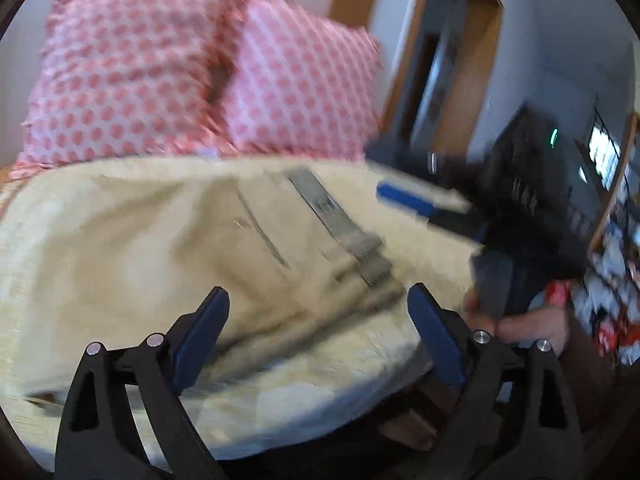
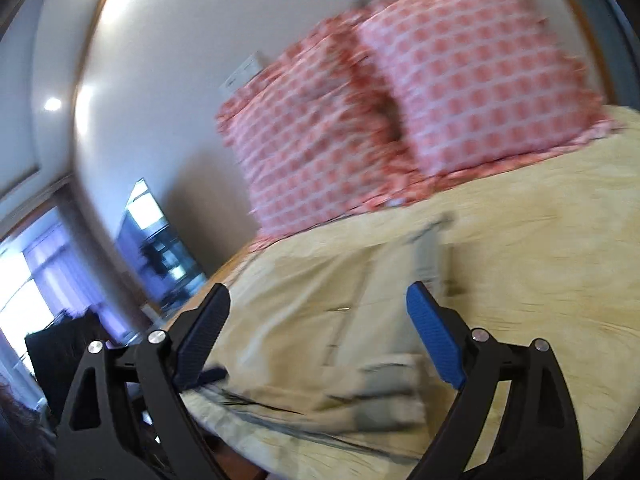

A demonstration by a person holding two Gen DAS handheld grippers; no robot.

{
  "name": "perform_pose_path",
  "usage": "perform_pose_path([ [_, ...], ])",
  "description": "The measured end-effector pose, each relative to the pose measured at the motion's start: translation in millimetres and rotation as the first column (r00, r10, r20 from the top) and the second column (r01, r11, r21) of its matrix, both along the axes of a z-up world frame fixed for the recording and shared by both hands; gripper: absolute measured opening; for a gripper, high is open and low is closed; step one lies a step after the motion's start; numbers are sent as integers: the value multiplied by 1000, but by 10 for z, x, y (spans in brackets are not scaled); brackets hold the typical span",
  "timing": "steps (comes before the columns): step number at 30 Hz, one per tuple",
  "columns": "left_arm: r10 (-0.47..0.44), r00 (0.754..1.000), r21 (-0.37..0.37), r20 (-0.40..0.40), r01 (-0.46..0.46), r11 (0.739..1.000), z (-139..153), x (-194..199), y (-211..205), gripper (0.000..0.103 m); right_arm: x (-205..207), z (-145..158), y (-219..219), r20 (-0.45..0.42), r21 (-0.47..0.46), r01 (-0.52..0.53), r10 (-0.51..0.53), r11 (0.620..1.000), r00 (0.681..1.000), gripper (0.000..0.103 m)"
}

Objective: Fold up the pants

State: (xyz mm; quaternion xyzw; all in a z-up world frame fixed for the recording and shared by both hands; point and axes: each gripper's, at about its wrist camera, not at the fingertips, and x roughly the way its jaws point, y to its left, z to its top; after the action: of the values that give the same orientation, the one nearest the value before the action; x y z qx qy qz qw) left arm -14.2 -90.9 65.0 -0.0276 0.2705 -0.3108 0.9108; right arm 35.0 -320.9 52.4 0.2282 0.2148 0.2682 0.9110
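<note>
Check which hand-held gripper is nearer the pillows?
Cannot tell reliably. Both hand-held grippers, left and right, hang open over the beige pants, with the pink pillows beyond them at the bed's head.

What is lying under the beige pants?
The pants lie on a pale yellow bedspread, which shows all around them. Two pink patterned pillows stand behind. What is beneath the bedspread is covered. Both claws, left and right, are open.
</note>
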Motion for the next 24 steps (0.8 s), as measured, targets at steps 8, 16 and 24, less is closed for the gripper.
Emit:
perform_pose_path([
  [8, 313, 942, 134, -118, -297, 945, -356, 594, 569, 96, 294, -425, 222, -243, -76, -63, 42, 995, 969, 94],
  [16, 254, 951, 5, -178, -257, 966, -102, 715, 932, 96, 526, -128, -61, -269, -127, -19, -16, 992, 963, 93],
  [24, 346, 853, 46, -392, -357, 933, -221, 1792, 1513, 71, 1271, -331, -187, -400, -228, -28, -68, 973, 914, 69],
])
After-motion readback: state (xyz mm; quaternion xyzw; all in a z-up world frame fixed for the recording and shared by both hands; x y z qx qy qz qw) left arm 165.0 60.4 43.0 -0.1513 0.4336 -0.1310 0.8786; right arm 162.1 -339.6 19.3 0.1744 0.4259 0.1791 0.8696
